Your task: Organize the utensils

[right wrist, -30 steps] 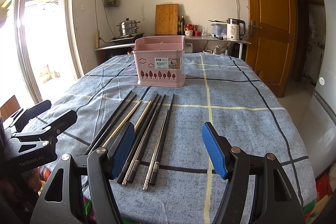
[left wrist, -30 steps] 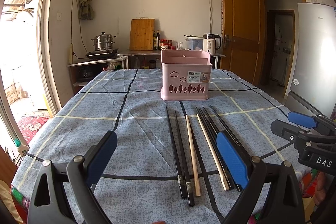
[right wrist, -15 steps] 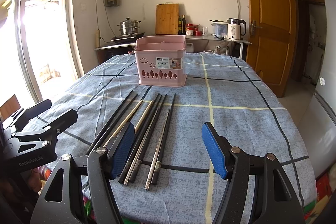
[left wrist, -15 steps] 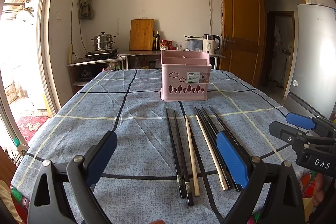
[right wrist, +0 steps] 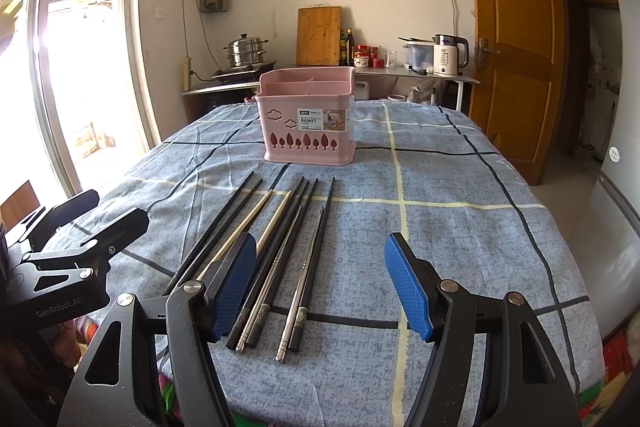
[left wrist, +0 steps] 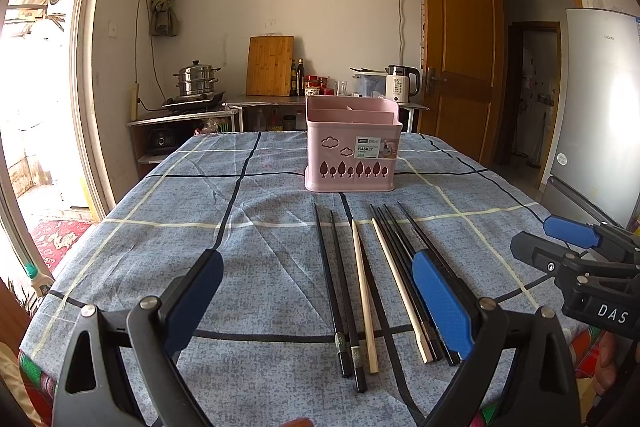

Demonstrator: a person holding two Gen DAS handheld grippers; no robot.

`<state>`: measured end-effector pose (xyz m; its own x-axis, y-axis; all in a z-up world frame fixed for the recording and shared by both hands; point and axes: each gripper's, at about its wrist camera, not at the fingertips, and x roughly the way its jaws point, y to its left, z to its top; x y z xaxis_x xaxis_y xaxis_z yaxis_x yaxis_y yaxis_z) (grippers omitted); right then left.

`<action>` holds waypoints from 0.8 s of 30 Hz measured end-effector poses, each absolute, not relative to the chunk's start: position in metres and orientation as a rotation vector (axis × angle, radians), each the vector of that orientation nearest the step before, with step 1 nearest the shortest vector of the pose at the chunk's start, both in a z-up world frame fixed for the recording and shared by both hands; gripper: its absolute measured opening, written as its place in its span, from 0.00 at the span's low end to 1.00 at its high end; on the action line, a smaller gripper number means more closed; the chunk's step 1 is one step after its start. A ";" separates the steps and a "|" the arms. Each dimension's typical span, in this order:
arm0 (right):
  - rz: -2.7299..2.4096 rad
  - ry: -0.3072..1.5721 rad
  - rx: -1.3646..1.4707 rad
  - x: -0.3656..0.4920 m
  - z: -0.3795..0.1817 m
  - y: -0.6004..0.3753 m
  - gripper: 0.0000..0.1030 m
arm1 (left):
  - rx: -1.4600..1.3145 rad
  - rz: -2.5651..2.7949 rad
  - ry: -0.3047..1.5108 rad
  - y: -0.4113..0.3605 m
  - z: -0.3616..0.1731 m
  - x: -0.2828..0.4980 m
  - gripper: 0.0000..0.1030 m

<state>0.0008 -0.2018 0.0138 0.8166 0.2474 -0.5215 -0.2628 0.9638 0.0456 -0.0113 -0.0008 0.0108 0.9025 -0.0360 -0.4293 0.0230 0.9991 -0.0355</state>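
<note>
Pink plastic utensil basket (left wrist: pixel 352 151), divided into compartments, tree and cloud cut-outs, paper label, upright at mid-table; apparently empty, likely the destination. Chopsticks (right wrist: pixel 280 247) laid in a near-parallel row on the blue checked tablecloth (left wrist: pixel 200 267), tips toward the basket, presumably for easy picking: matte black pairs, two pale wooden sticks (left wrist: pixel 362 291), slim metal ones (right wrist: pixel 304 275) with decorated ends. Left gripper (left wrist: pixel 316 295) spread wide, holding nothing, poised above the near ends. Right gripper (right wrist: pixel 320 279) likewise wide open, empty, blue textured pads (right wrist: pixel 408 283) straddling the metal sticks.
</note>
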 end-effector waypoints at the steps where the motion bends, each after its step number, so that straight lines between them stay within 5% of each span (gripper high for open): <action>1: 0.272 0.552 -0.030 0.001 0.014 -0.202 0.65 | -0.030 -0.030 0.444 -0.001 0.011 -0.011 0.95; 24: 0.278 0.570 -0.029 0.008 0.011 -0.202 0.65 | -0.014 -0.039 0.474 0.002 0.006 0.002 0.95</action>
